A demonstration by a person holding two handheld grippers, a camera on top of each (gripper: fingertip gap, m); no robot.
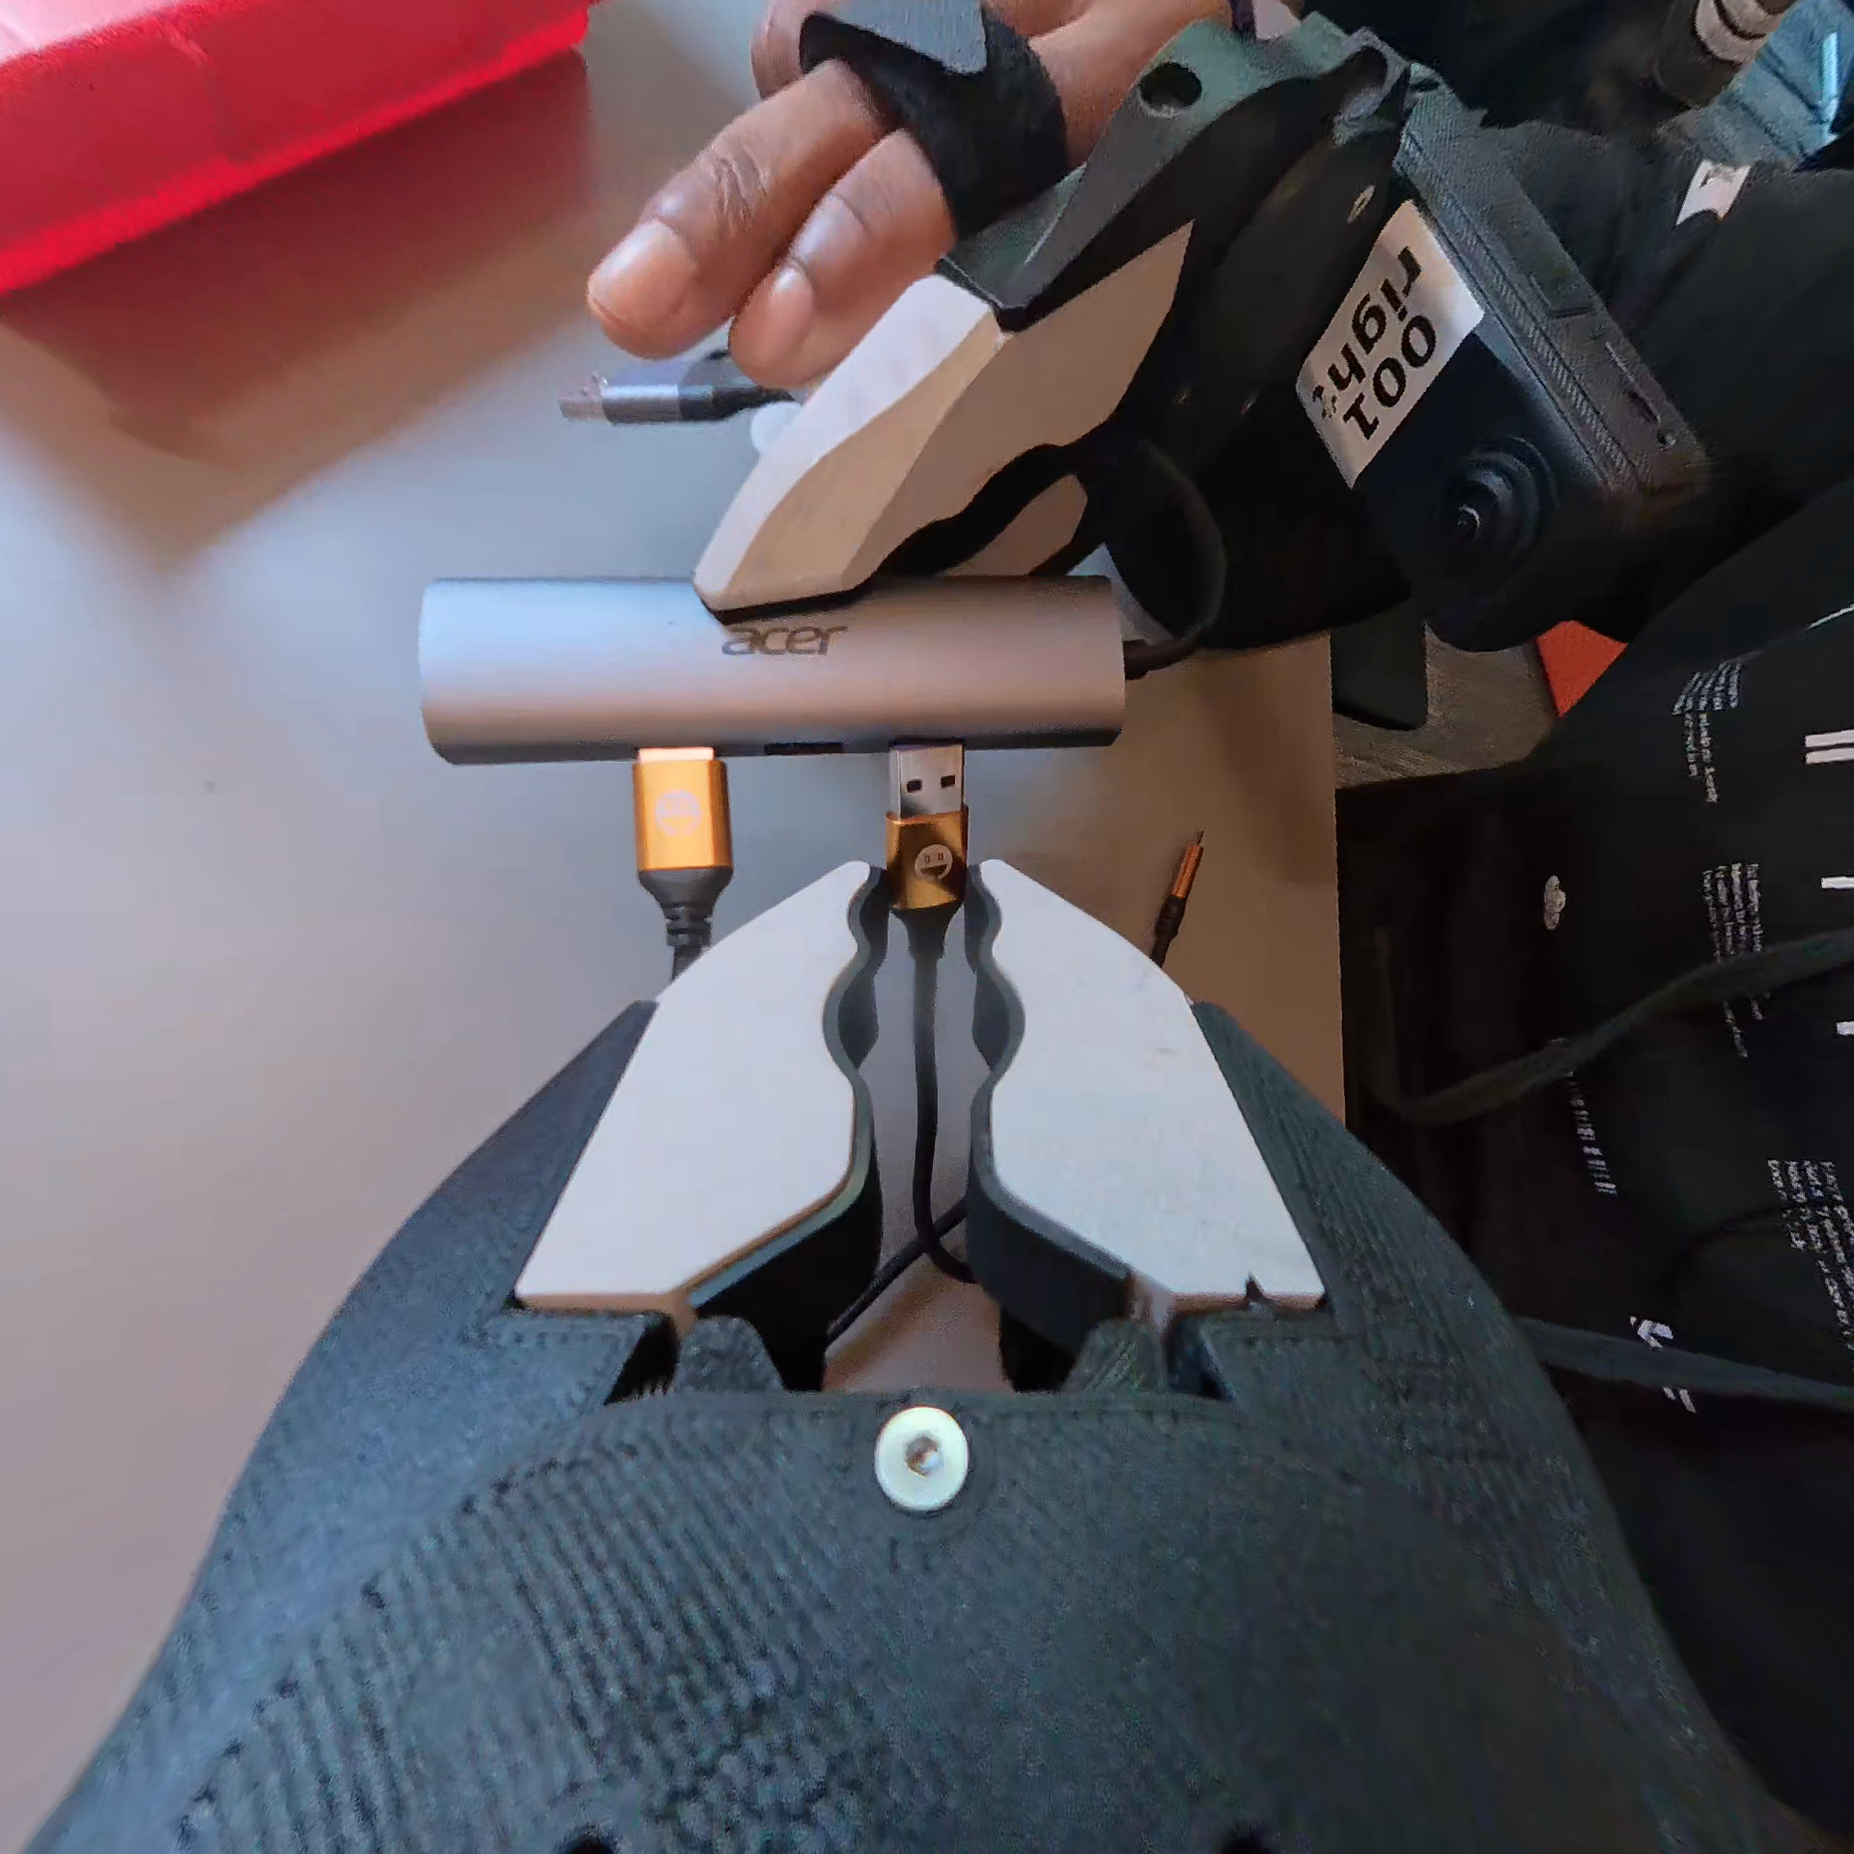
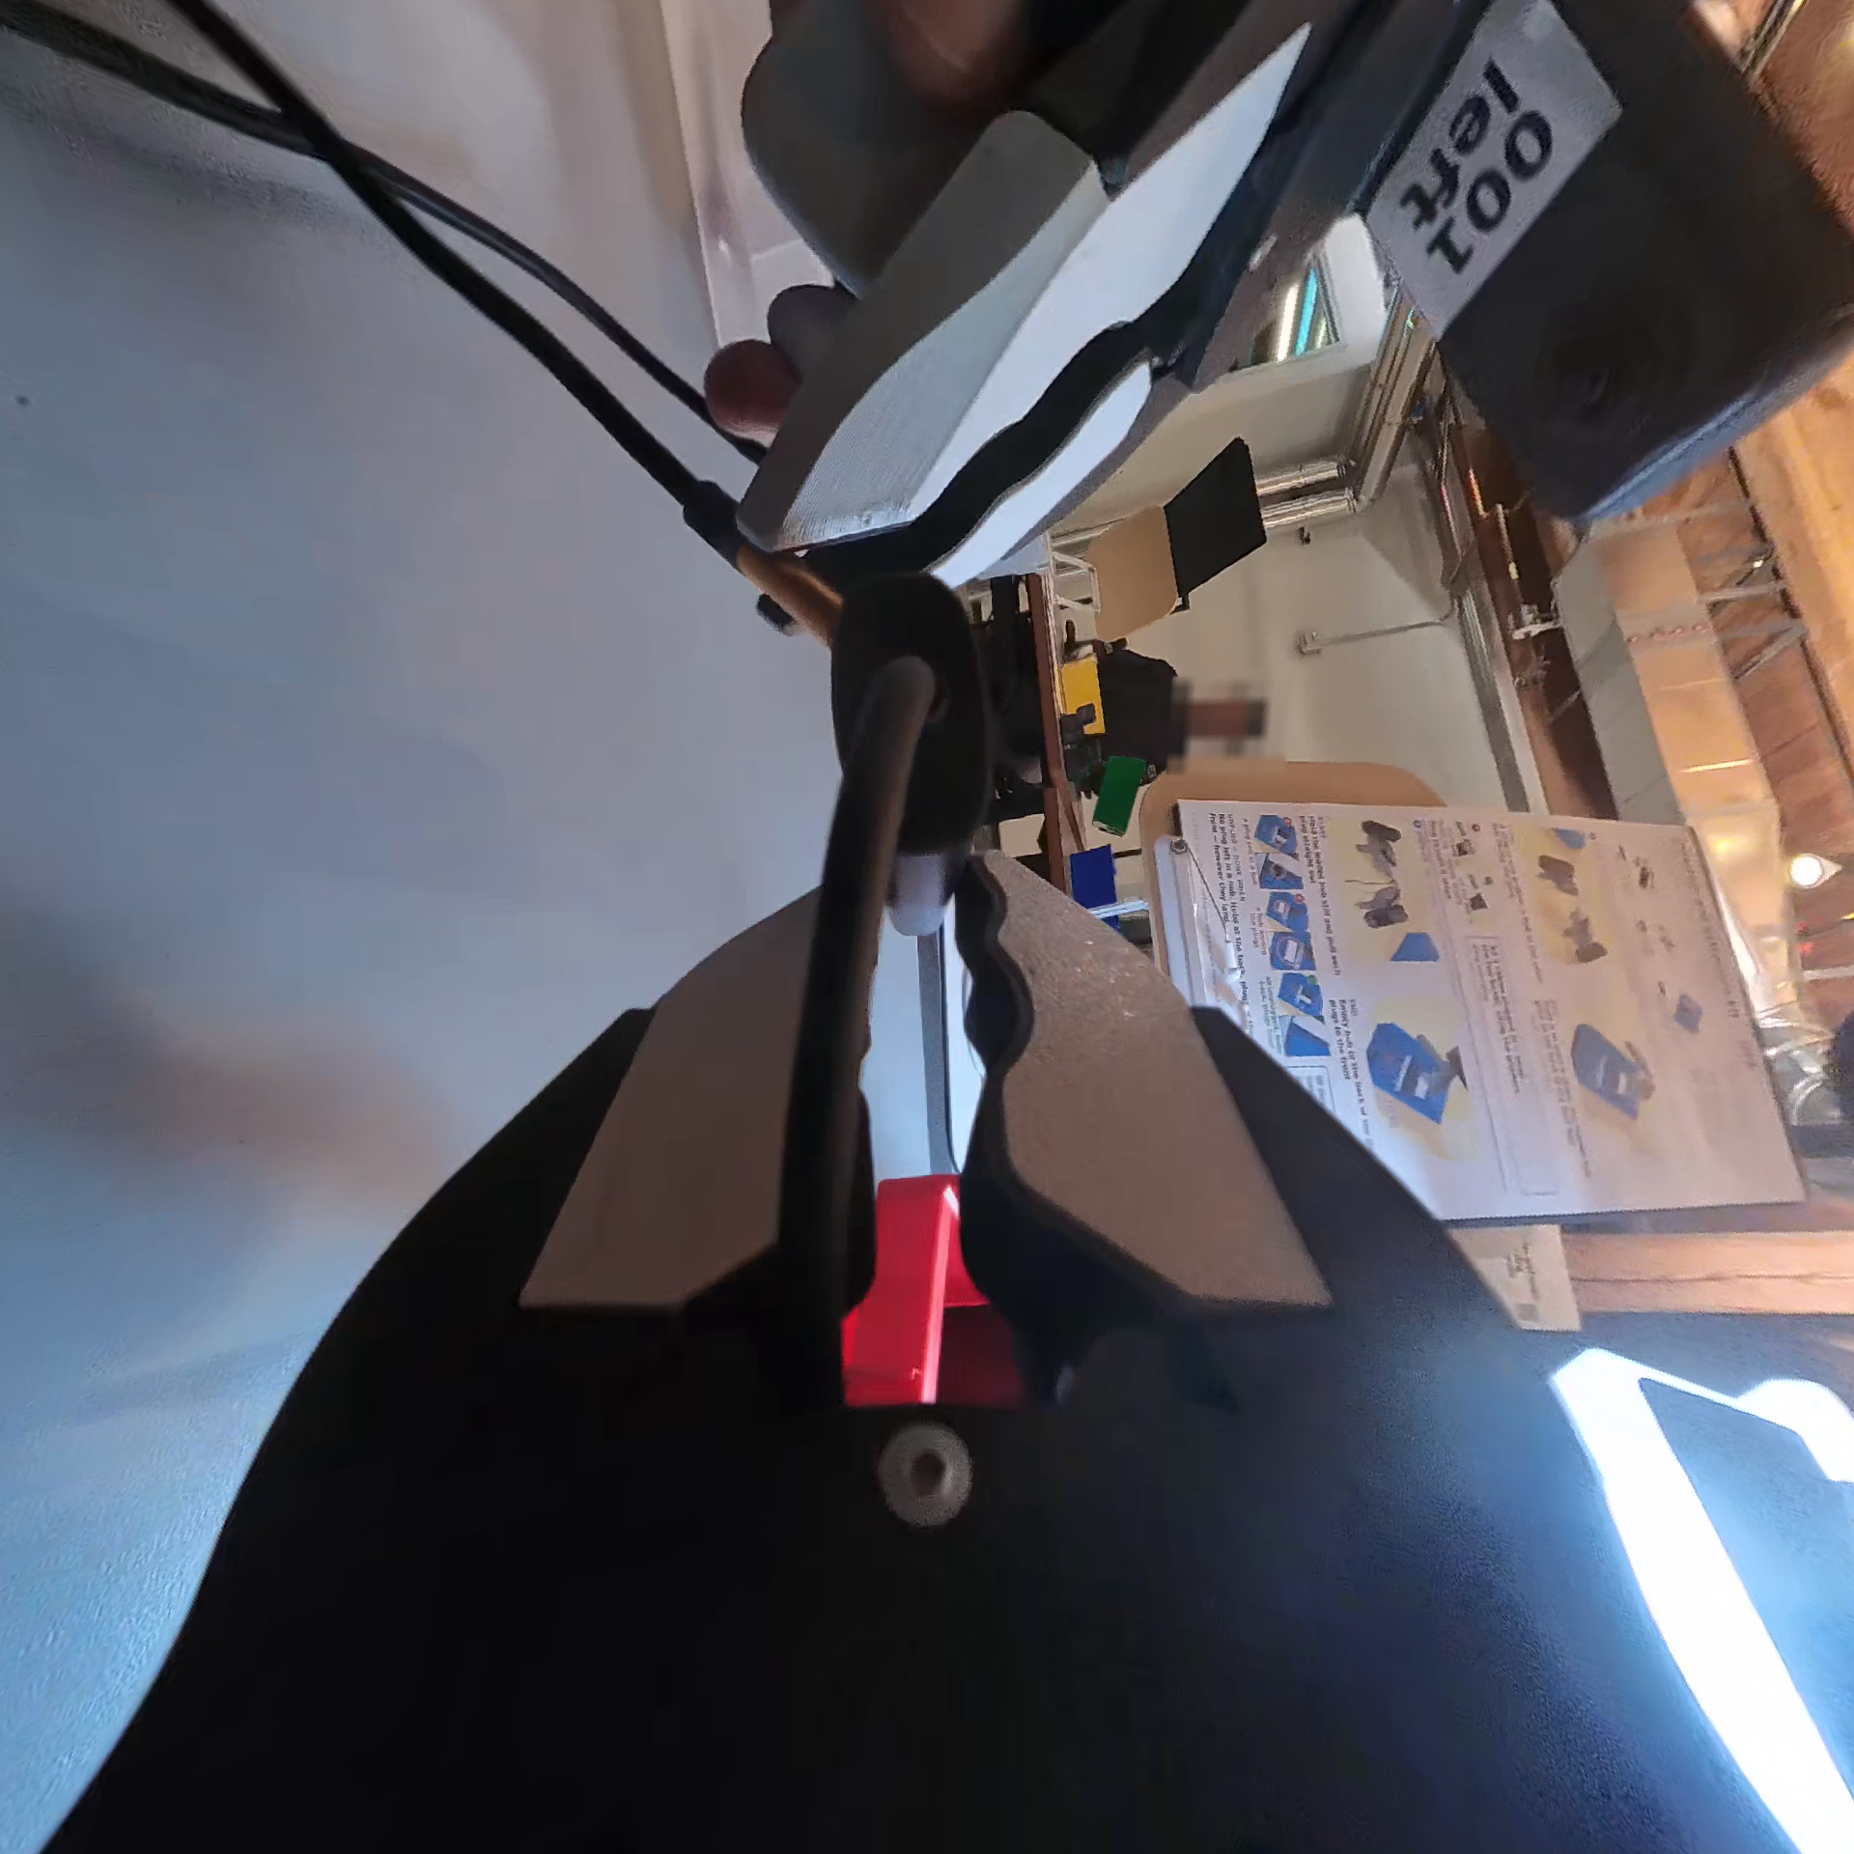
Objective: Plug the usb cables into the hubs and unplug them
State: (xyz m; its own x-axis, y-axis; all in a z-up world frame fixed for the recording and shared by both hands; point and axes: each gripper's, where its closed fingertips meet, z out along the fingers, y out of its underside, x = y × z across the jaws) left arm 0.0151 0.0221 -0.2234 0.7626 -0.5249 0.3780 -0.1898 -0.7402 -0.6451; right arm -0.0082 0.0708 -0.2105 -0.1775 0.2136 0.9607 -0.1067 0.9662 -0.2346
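Pinching the orange collar of a USB-A plug (image 1: 925,863) between its fingertips, the left hand-held gripper (image 1: 923,888) points straight at the long side of a grey aluminium USB hub (image 1: 773,667). The plug's bare metal tongue is mostly exposed, with only its tip at the hub's port. Its black braided cable (image 1: 925,1084) runs back down the gap between the two pale fingers.

Just left of it, a second orange-collared plug (image 1: 680,818) sits fully seated in another port, with an empty port between the two. The hub is held clear above the pale counter (image 1: 251,803), lying crosswise to the left hand-held gripper.

The right hand-held gripper (image 1: 793,592) comes in from the upper right and is clamped on the hub's far edge; a person's hand (image 1: 803,231) steadies it from above. A loose grey USB plug (image 1: 642,398) shows beyond the hub, under the fingers. A thin orange-tipped connector (image 1: 1184,888) shows near the counter's right edge. A red bin (image 1: 201,120) sits at the far left corner.

In the right wrist view the hub (image 2: 908,702) appears end-on, dark, at the fingertips of the right hand-held gripper (image 2: 928,883), its own black lead (image 2: 843,1003) curving back over the left finger. The left hand-held gripper (image 2: 883,512) approaches from above, and an instruction sheet (image 2: 1505,1003) stands behind.
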